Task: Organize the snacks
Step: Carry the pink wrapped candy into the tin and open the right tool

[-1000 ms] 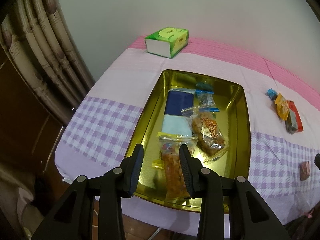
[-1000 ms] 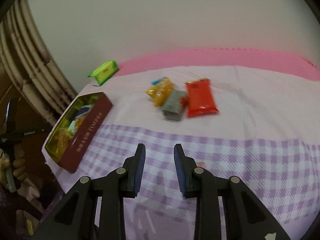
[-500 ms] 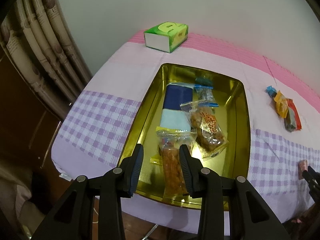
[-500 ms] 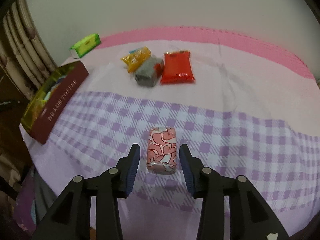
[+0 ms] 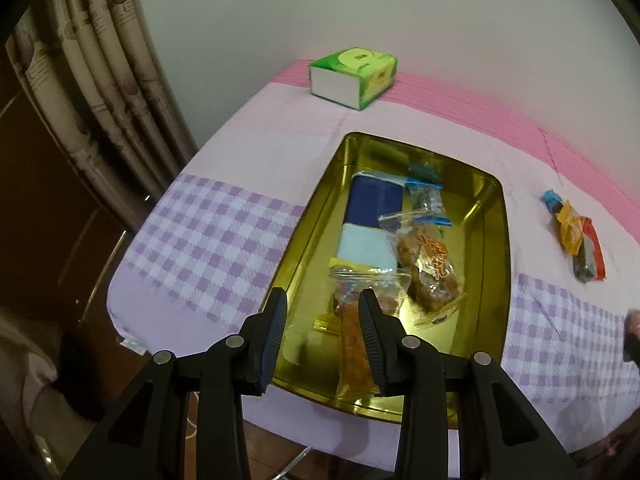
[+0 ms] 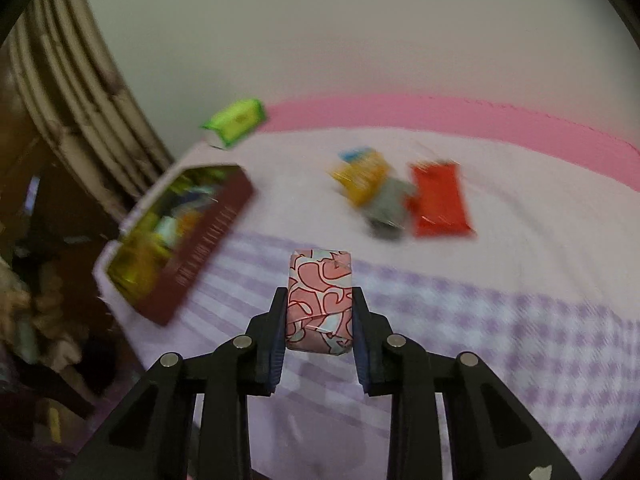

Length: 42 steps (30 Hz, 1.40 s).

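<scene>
Right gripper (image 6: 319, 332): jaws have just been closing and now press both sides of the pink heart-pattern candy block (image 6: 320, 300), lifted clear of the checked tablecloth (image 6: 500, 320).
Left gripper (image 5: 322, 334): jaws a little apart and empty, above the near edge of the gold tin (image 5: 494, 280).
Step advice: I judge the carry should go over the tin's dark red wall (image 6: 208, 240), releasing low on the bare floor at its right side.
Left view only: tin contents, namely peanut brittle packet (image 5: 430, 268), blue wafer packet (image 5: 370, 220).
Right view only: grey packet (image 6: 386, 208) and red packet (image 6: 438, 200), near the table's far edge; green tissue box (image 6: 236, 122) beyond.
</scene>
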Each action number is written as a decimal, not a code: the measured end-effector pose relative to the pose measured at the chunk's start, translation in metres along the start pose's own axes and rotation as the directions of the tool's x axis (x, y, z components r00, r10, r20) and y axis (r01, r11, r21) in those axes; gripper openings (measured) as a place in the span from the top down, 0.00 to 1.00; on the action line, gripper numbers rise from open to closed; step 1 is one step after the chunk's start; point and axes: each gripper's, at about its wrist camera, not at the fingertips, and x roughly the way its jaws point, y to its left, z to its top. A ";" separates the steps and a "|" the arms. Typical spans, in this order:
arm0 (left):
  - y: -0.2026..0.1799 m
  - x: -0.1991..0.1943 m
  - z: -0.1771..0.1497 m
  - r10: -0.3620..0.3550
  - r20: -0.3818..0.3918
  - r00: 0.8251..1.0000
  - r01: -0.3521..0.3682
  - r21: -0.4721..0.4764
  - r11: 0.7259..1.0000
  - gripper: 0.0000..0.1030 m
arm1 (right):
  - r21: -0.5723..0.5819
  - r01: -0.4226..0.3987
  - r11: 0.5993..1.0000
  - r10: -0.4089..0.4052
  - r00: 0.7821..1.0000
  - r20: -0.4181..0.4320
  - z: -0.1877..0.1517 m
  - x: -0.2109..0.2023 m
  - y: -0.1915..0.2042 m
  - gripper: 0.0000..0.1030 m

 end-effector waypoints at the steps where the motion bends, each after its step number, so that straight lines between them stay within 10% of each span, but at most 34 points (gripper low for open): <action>1: 0.000 -0.001 0.000 0.004 0.002 1.000 -0.004 -0.002 1.000 0.63 | -0.001 -0.023 1.000 0.023 1.000 0.003 0.005 0.003 0.006 0.74; 15: -0.003 -0.008 0.000 0.028 0.035 0.999 -0.028 0.013 1.000 0.62 | -0.064 -0.186 0.981 0.182 0.981 -0.065 0.076 0.095 0.096 0.74; 42: -0.008 -0.014 0.001 0.073 0.077 0.994 -0.077 0.055 0.995 0.50 | -0.059 -0.106 0.993 0.097 0.984 -0.146 0.108 0.197 0.123 0.74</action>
